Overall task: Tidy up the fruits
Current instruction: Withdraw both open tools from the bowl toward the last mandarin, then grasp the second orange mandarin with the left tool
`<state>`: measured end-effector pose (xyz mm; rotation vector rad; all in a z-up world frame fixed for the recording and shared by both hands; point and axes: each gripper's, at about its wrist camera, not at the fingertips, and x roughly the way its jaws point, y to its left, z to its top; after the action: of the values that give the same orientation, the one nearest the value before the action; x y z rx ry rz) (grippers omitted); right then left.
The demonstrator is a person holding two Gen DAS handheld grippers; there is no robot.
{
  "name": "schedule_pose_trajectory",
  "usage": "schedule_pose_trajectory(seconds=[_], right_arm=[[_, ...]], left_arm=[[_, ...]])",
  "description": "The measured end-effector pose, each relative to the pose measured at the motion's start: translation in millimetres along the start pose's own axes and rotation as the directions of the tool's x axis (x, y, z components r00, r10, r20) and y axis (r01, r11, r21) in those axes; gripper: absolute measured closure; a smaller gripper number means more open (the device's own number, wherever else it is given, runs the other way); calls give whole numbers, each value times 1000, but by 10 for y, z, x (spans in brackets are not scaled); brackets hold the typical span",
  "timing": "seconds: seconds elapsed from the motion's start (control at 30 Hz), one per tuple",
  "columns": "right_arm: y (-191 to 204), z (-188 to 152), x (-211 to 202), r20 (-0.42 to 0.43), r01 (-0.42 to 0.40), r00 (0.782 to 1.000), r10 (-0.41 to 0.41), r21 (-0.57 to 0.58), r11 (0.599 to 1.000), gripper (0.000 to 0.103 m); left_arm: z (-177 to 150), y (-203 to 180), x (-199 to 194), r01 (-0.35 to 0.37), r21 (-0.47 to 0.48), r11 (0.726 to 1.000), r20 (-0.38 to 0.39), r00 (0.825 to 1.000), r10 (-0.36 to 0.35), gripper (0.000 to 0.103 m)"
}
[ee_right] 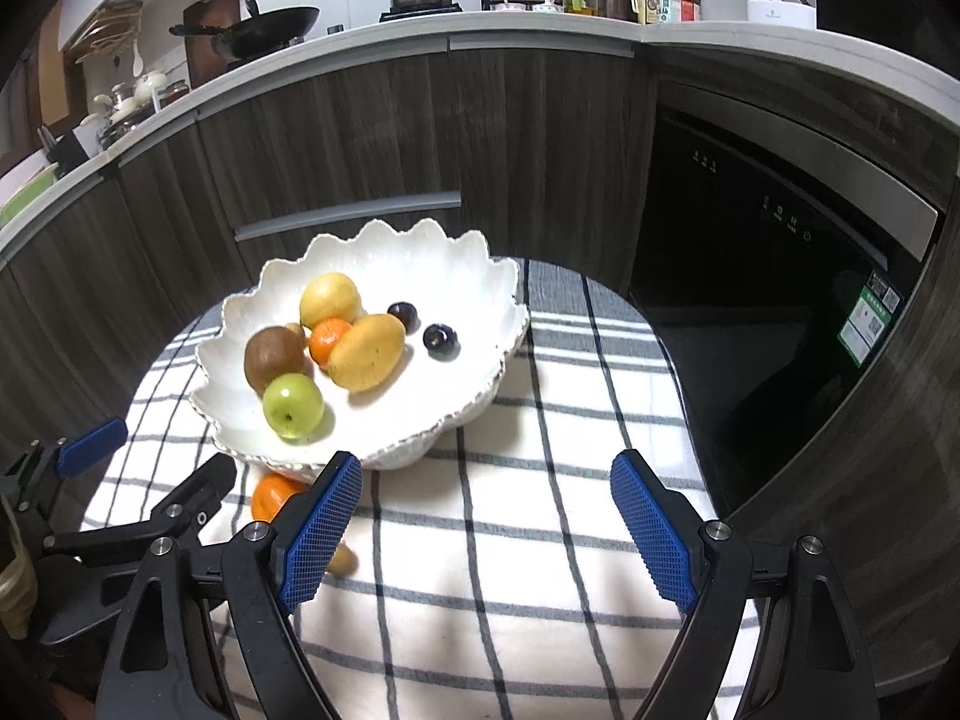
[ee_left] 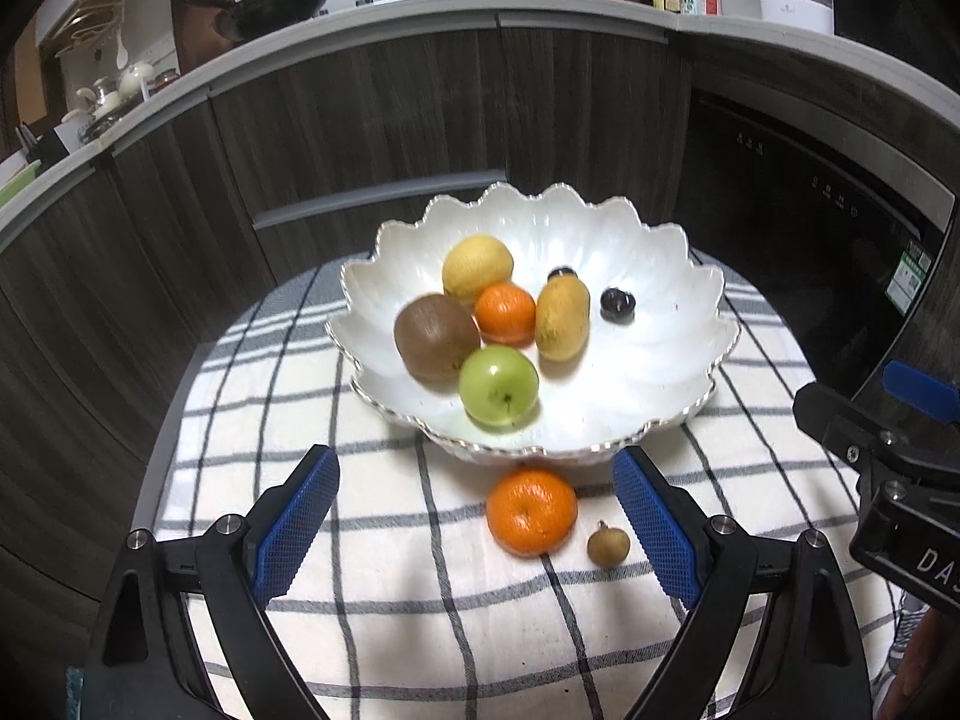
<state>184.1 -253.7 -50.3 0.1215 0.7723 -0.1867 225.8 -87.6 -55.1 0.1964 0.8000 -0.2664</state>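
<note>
Both my grippers, left (ee_left: 475, 519) and right (ee_right: 486, 531), wide open and empty; orange (ee_left: 531, 511) and small brown fruit (ee_left: 608, 545) on the checked cloth (ee_left: 420, 630) just beside the white bowl (ee_left: 660, 360).

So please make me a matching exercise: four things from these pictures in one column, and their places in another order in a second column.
Things:
1. green apple
2. large orange
3. small brown fruit
4. dark plum

Places:
A. on the cloth, right of the orange
B. in the bowl, front edge of the pile
C. in the bowl, alone at the right
D. on the cloth, just before the bowl

Pairs: 1-B, 2-D, 3-A, 4-C
</note>
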Motion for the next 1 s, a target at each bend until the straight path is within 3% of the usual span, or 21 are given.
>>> schedule_pose_trajectory(seconds=[0.73, 1.0], right_arm=[[-67, -204, 411, -75, 8, 997, -8, 5, 1000, 17], [-33, -243, 573, -102, -1, 995, 1, 2, 1000, 17]], left_arm=[[-218, -105, 507, 19, 9, 1000, -63, 998, -19, 11], [-261, -104, 661, 28, 9, 1000, -91, 996, -27, 22]])
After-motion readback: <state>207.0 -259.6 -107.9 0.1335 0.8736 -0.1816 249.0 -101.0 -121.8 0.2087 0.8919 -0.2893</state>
